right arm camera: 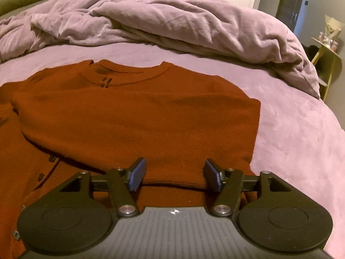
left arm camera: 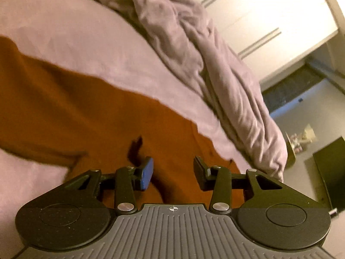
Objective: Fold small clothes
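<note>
the bed [right arm camera: 291, 129], covered in a lilac sheet, carried everything in view. a crumpled lilac duvet [right arm camera: 172, 21] lay heaped along its far edge, well apart from the work. the rust-orange cardigan [right arm camera: 138, 112] lay flat on the sheet toward the near edge, neckline facing the far edge, hem nearest the cameras. its right-hand side appeared already folded in over the body, giving a straight vertical edge on the right; the left portion, with a button placket [right arm camera: 46, 166] showing, lay lower and wider, spread toward the bed's left edge.

the right tongs [right arm camera: 174, 173] stood wide apart just over the hem, with the knit below and between the fingers but no pad pressing it; nothing was held. the left tongs [left arm camera: 173, 172] stood at a medium gap above the orange fabric, likewise holding nothing. the left wrist view was blurred, so which part of the garment lay under them could not be told.

judgement: the step in hand looked like taking up the hem for the next fold. to do it well, each pair of tongs should settle on the hem near its corners, pinch all stacked layers together, and lift evenly so the side fold does not slip open. the knit is soft and likely to sag; a low, level carry toward the neckline would keep edges aligned.
</note>
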`<action>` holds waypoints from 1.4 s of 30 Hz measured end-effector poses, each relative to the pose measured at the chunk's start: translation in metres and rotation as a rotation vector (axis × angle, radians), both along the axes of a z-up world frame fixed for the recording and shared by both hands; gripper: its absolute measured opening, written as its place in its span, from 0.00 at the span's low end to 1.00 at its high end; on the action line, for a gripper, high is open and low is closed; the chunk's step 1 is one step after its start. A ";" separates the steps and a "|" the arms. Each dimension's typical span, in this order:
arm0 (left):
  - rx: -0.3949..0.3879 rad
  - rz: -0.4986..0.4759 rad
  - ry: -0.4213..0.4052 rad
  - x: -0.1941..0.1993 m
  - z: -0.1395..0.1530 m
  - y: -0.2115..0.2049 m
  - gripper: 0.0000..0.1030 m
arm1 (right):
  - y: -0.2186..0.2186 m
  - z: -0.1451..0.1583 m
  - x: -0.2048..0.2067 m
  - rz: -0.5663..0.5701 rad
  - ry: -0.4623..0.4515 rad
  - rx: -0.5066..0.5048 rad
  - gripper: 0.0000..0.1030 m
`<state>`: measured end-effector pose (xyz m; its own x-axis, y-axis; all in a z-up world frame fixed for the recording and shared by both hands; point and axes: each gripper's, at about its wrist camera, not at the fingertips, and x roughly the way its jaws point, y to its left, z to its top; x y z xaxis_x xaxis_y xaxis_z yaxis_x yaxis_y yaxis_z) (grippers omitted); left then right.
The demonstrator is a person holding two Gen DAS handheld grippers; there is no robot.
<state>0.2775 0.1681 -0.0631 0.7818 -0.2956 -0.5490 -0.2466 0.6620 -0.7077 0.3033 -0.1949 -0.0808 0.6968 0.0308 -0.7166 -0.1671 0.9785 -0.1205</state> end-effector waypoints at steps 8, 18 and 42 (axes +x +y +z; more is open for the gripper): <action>-0.125 0.014 0.078 0.027 -0.049 0.006 0.64 | 0.005 -0.003 0.001 0.003 -0.003 -0.009 0.63; -0.306 0.008 -0.119 0.029 -0.003 0.019 0.63 | 0.001 -0.006 0.000 0.021 -0.015 0.001 0.66; -0.025 0.587 0.116 -0.125 -0.045 0.195 0.43 | 0.031 0.033 -0.065 0.063 -0.079 0.019 0.67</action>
